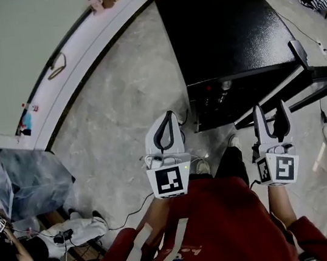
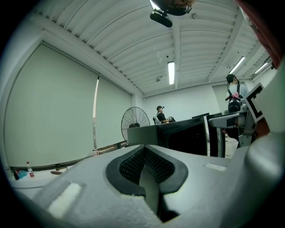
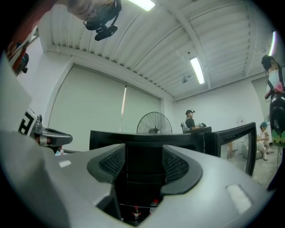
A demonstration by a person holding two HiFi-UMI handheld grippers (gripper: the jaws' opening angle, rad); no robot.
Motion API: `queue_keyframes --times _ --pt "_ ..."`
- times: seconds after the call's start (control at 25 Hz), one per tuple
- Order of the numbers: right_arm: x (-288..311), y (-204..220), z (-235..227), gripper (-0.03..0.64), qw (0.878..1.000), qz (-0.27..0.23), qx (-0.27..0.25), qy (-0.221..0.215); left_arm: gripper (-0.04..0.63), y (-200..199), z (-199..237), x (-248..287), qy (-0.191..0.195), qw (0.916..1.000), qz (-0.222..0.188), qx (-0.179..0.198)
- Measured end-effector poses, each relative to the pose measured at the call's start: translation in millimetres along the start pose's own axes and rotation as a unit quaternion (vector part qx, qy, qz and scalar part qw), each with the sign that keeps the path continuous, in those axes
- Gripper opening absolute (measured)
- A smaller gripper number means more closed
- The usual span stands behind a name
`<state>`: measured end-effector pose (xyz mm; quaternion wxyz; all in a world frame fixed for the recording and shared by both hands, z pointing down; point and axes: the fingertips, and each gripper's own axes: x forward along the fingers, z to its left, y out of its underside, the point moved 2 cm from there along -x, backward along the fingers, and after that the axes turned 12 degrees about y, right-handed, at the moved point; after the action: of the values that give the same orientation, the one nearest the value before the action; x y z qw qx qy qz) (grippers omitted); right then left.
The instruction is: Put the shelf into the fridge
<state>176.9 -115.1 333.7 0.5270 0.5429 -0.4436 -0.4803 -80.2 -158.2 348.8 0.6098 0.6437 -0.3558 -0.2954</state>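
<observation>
Shelf (image 3: pixel 141 183) apparently already seated inside fridge (image 1: pixel 227 24), above bottles (image 3: pixel 136 213); neither gripper holds it. Left gripper (image 1: pixel 167 120): jaws pressed together, empty. Right gripper (image 1: pixel 270 111): jaws spread, empty, facing interior. Likely left: closing open door (image 1: pixel 322 73).

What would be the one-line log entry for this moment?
left gripper: shut, empty | right gripper: open, empty | black box-shaped fridge: door open

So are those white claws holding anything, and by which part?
Nothing is held. The white left gripper is shut on nothing; the white right gripper stands open, only air between its jaws.
</observation>
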Motion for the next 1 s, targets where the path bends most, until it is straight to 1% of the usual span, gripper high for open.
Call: queue_keyframes --times 0.12,0.24,0.36,0.48,0.72,0.88,1.0 --pt "2.8 3.0 0.8 0.172 1.0 0.007 0.005 0.005 -0.003 -1.2 3.7 3.2 0.003 1.0 -0.003 0.0" --pt "8.2 7.7 5.2 0.085 1.0 0.02 -0.009 0.009 -0.003 -2.9 12.7 6.7 0.008 1.0 -0.003 -0.001" --pt "3.7 14.2 -0.5 0.002 0.999 0.027 -0.018 0.013 -0.003 1.5 -0.8 3.1 0.008 1.0 0.0 0.001" --pt "-0.7 18.1 -6.3 -0.002 0.999 0.035 -0.015 0.01 -0.003 3.6 -9.7 0.0 0.006 1.0 0.0 0.0" --pt "2.3 20.7 -3.0 0.0 0.999 0.05 -0.019 0.002 -0.003 4.6 -7.8 0.3 0.005 1.0 0.003 -0.004" --pt "1.1 23.9 -3.0 0.0 0.998 0.054 -0.026 0.004 -0.003 7.8 -10.9 -0.3 0.007 0.9999 0.005 -0.007" --pt "0.8 26.5 -3.3 0.0 0.998 0.057 -0.016 -0.001 -0.003 10.9 -12.4 -1.3 0.009 0.9999 0.008 -0.008"
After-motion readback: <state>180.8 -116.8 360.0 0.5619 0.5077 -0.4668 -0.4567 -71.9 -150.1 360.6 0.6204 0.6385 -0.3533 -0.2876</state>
